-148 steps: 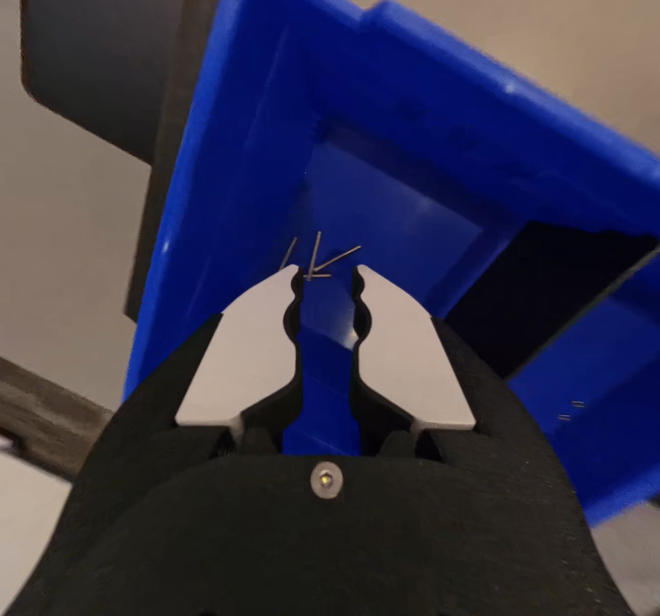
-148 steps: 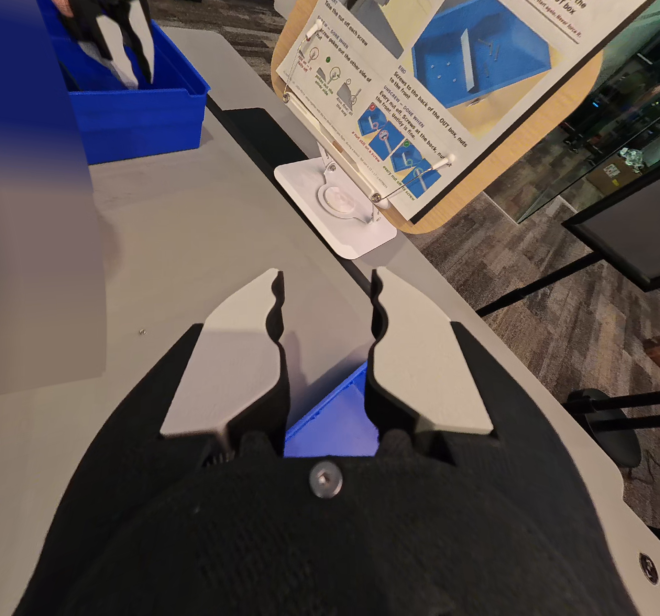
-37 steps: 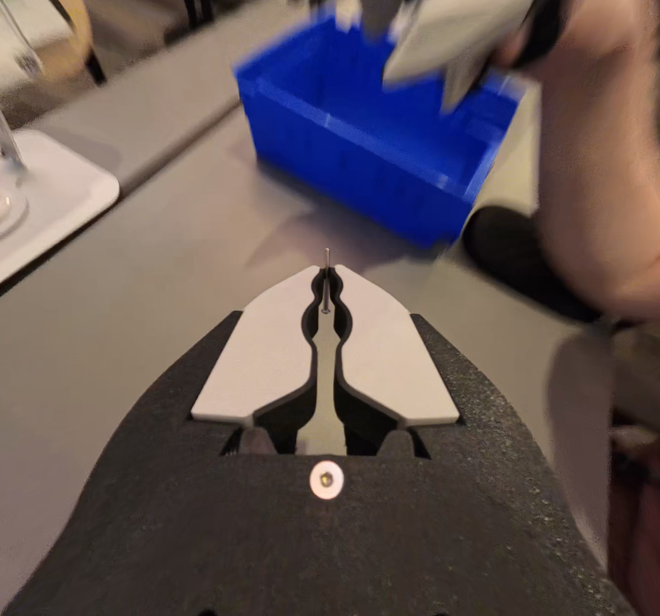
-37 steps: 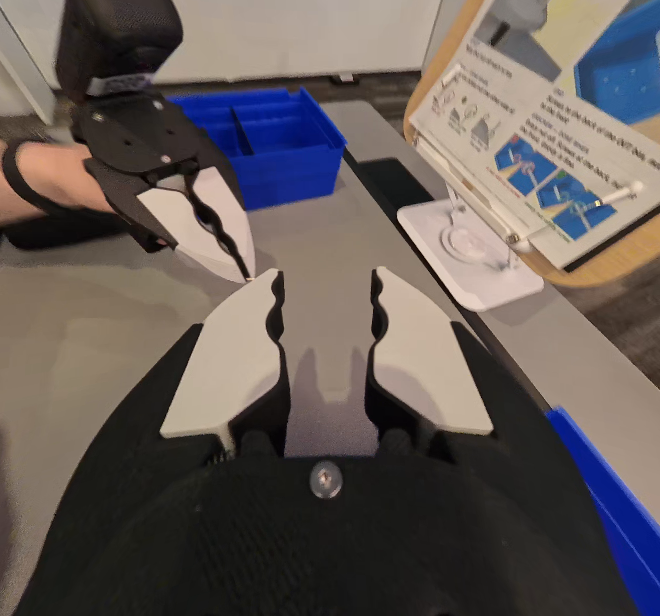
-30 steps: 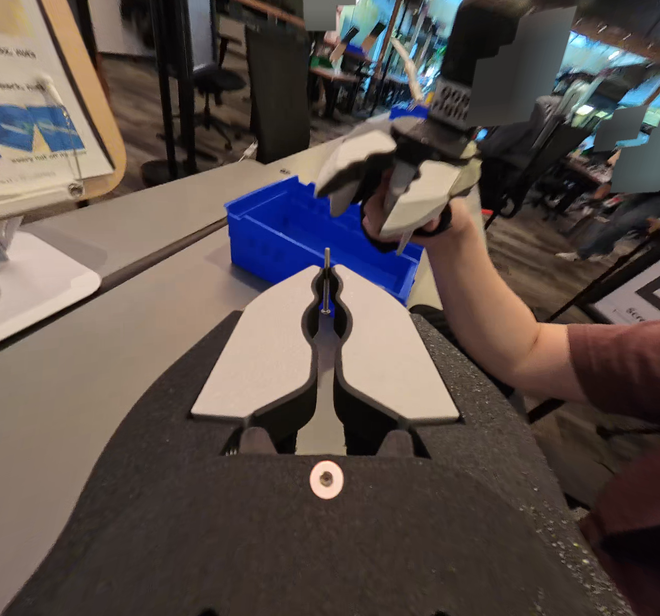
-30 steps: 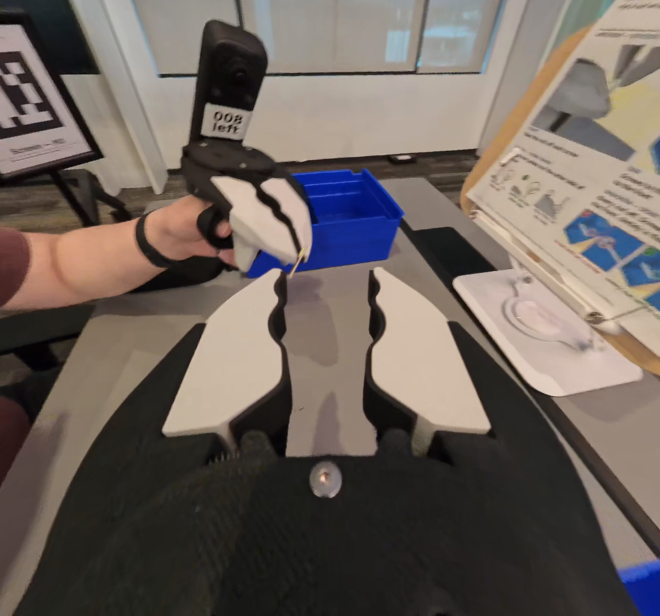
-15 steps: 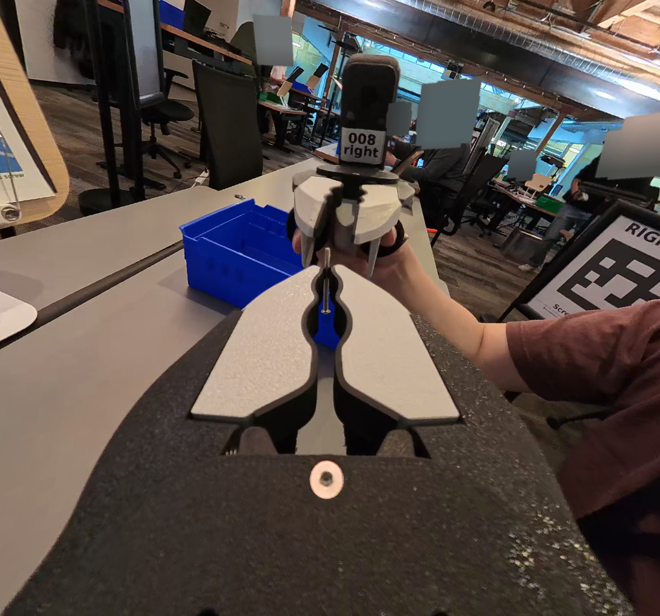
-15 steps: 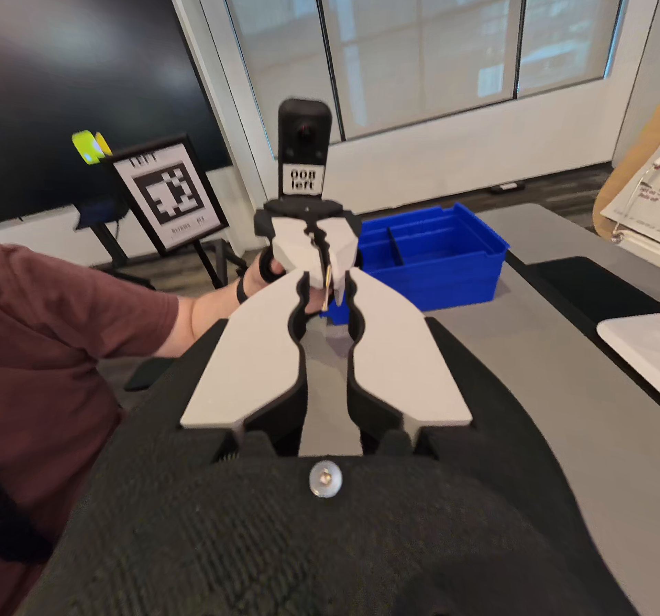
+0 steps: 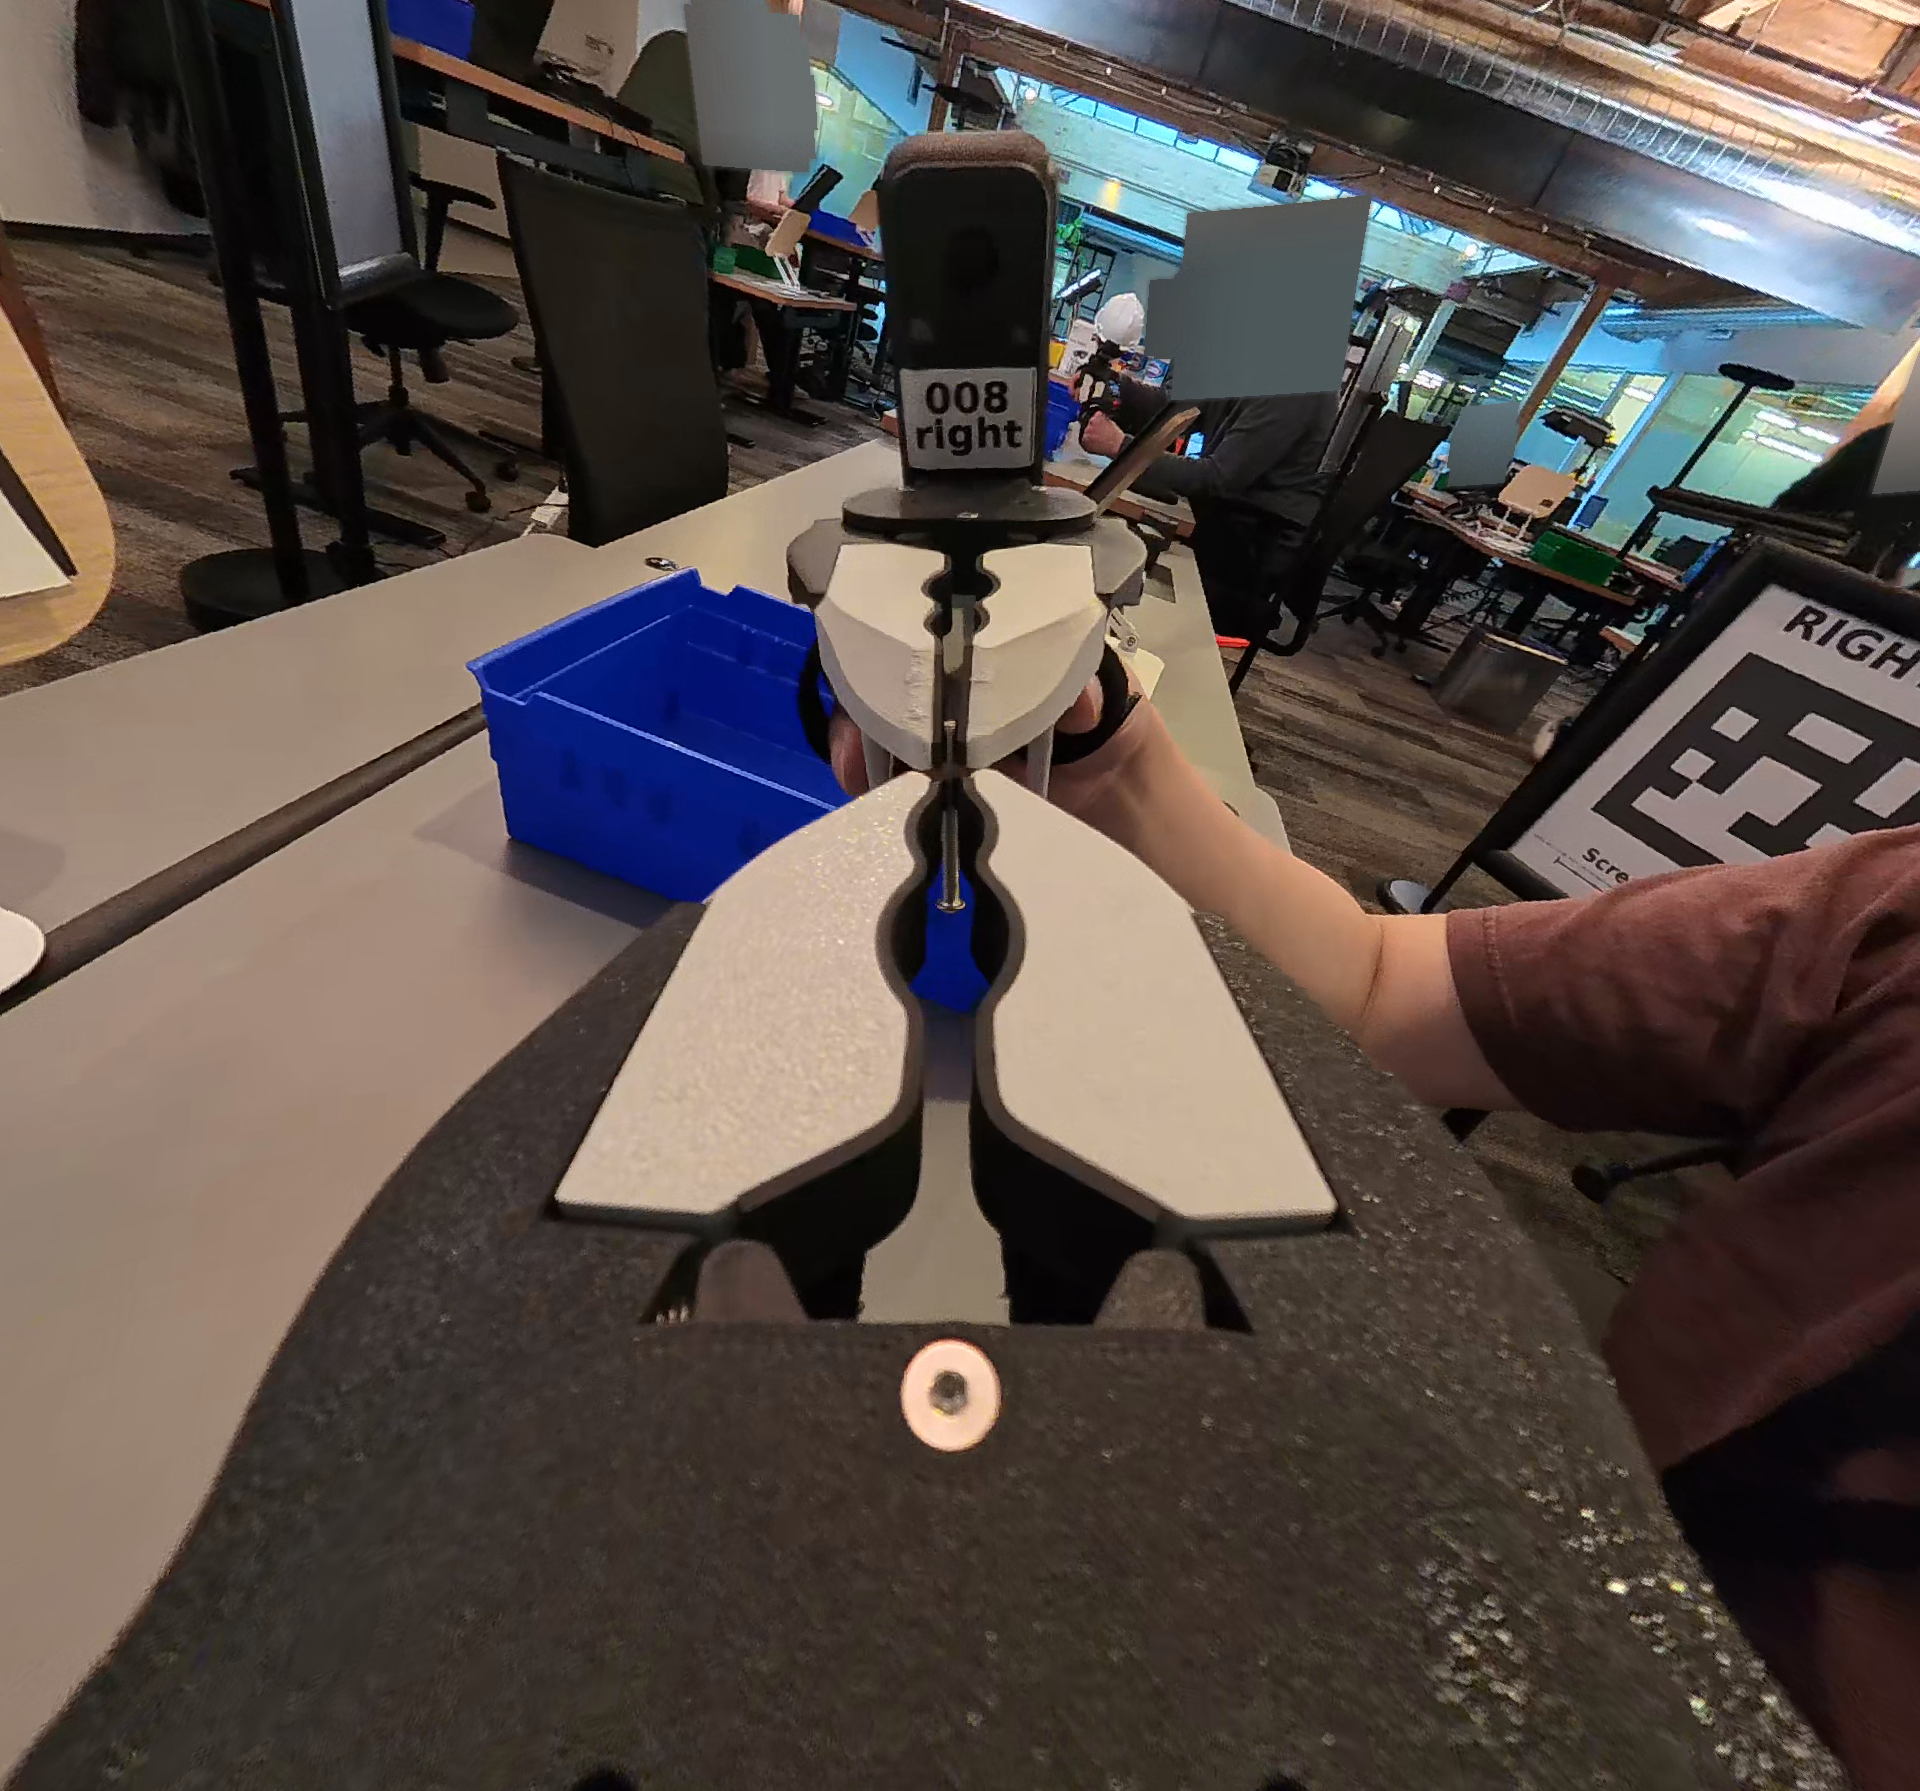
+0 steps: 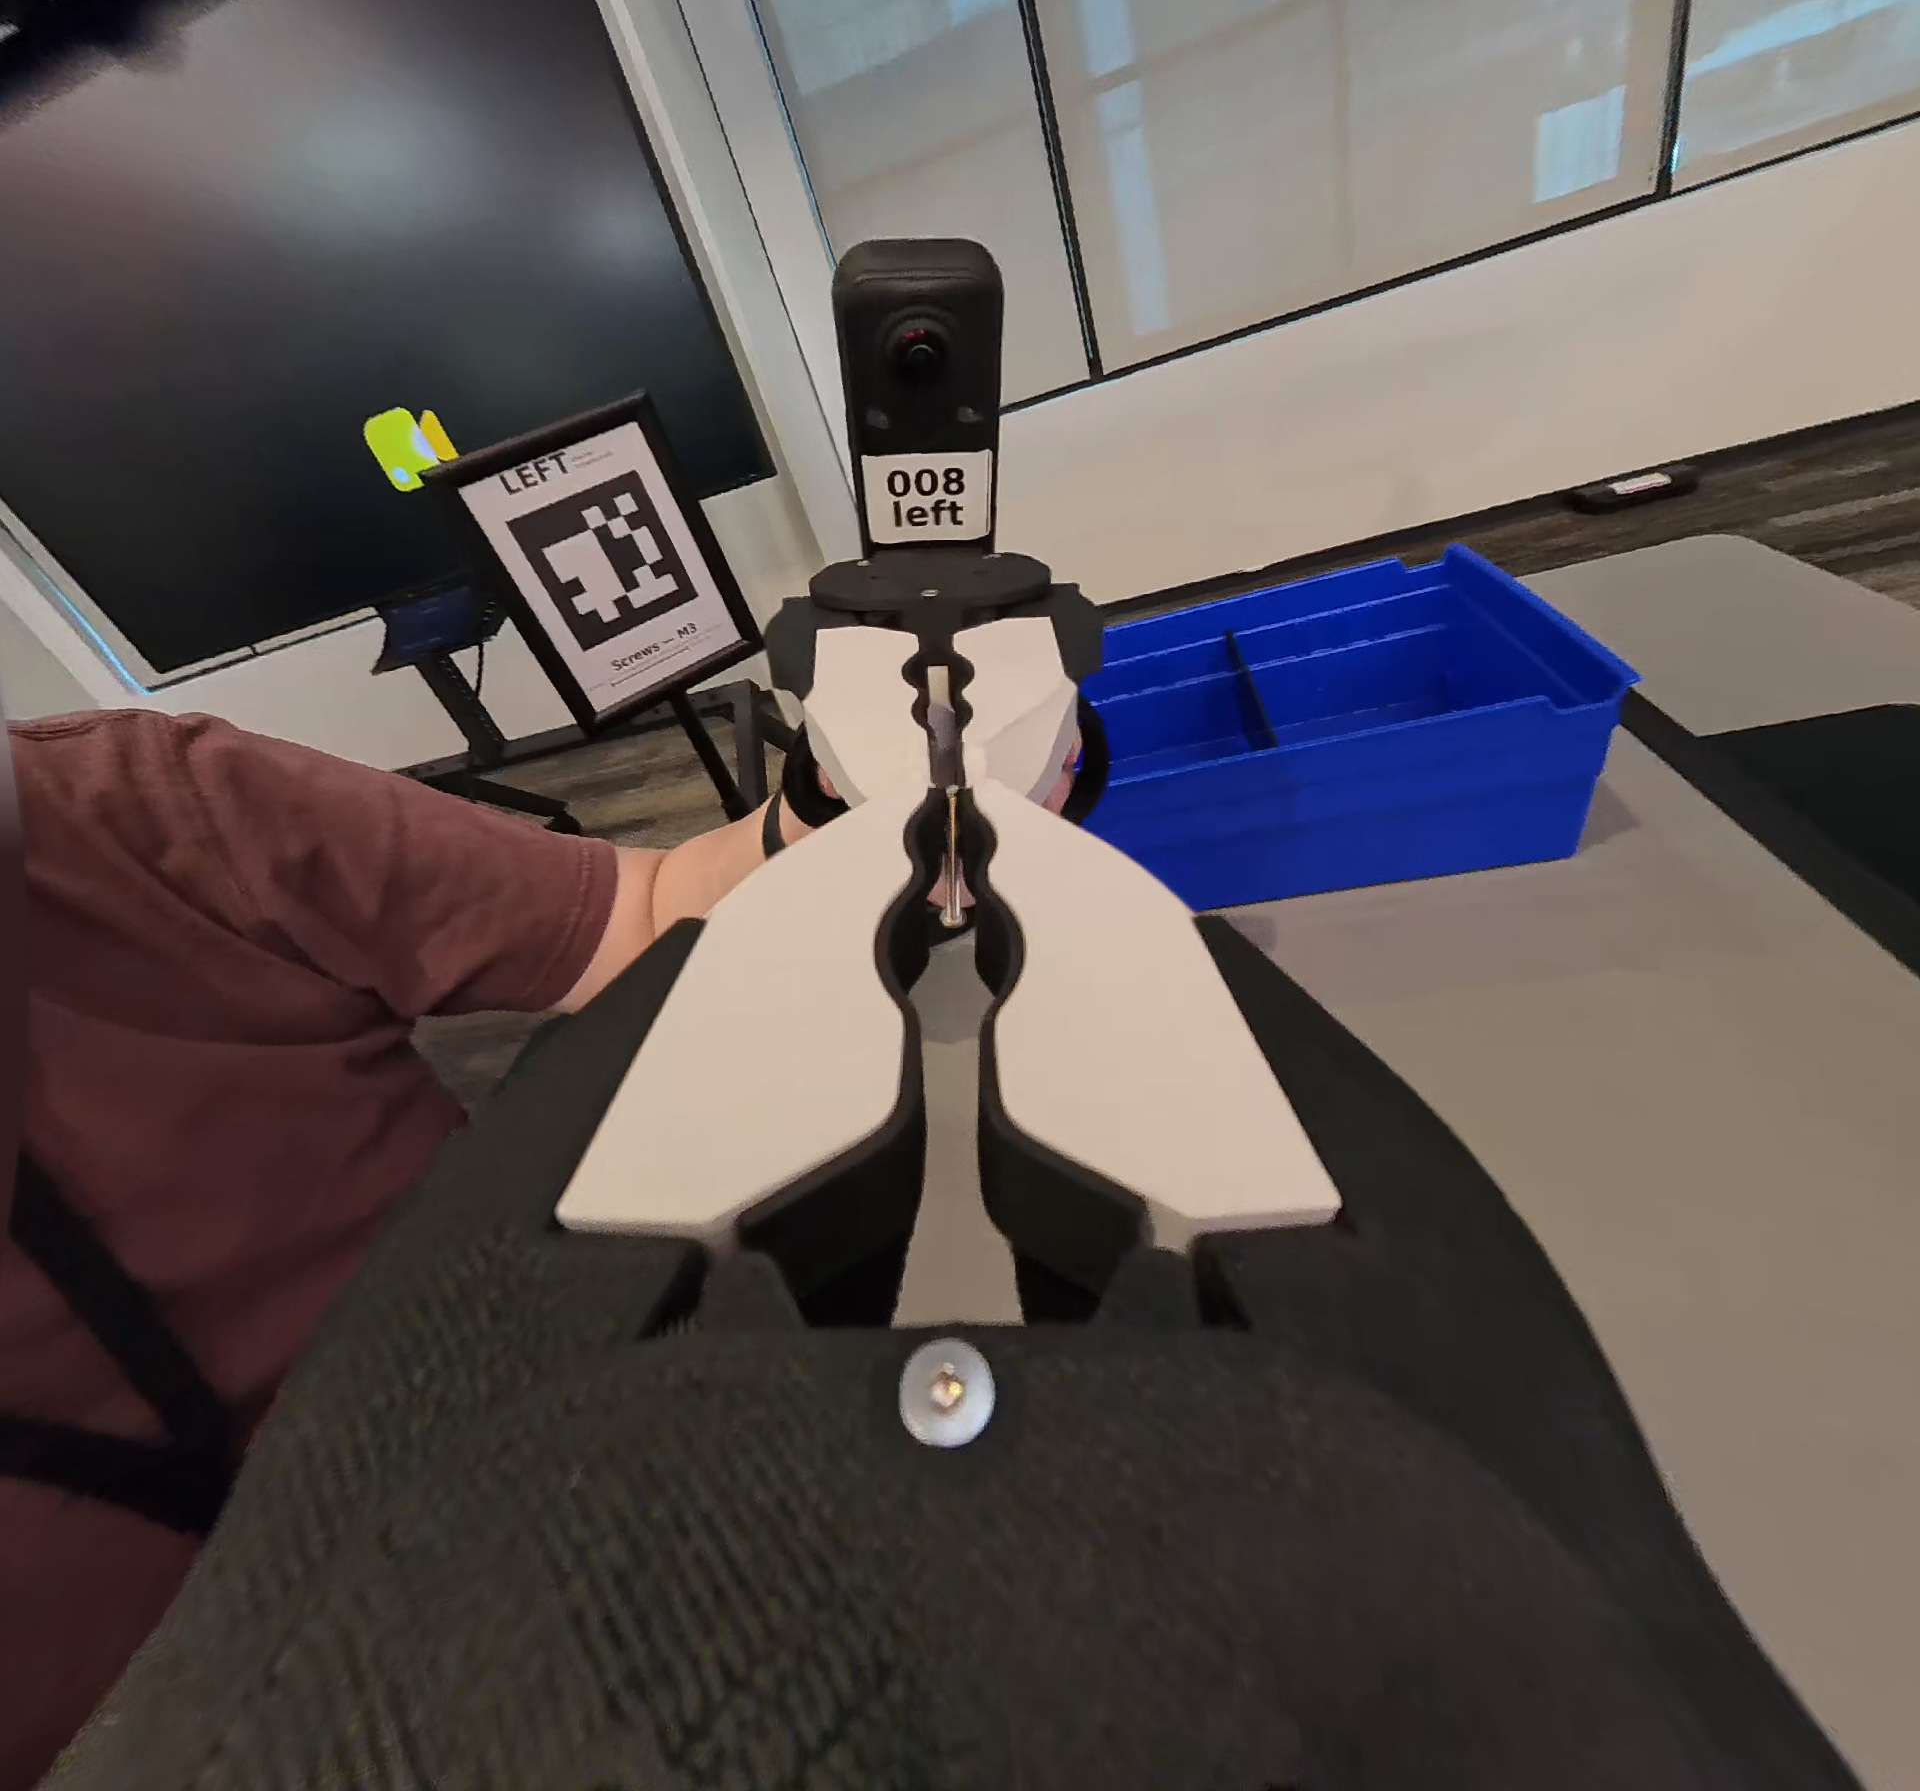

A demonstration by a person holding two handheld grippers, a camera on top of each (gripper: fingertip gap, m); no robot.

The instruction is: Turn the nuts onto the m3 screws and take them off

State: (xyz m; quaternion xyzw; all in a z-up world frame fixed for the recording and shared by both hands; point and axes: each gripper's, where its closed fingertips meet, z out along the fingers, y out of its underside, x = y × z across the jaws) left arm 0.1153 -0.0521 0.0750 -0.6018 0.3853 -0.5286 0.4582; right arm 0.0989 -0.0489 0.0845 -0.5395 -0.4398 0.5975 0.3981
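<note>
A thin m3 screw lies along the gap of my left gripper, which is shut on it, with one thicker end in the finger notch. My right gripper faces it tip to tip, held up above the grey table. In the right wrist view my right gripper is shut, and the screw runs back between its fingers to a small thicker end. The left gripper meets it head on. I cannot make out a separate nut.
A blue divided bin stands on the table behind the grippers and also shows in the right wrist view. Framed marker signs stand on the floor at either side. The person's forearm reaches in from the right. Only a small space, under 4 cm, lies between the two pairs of fingers.
The right gripper was open and off to one side; it has swung round to face the left gripper and shut over the screw's free end. The left gripper kept its hold.
</note>
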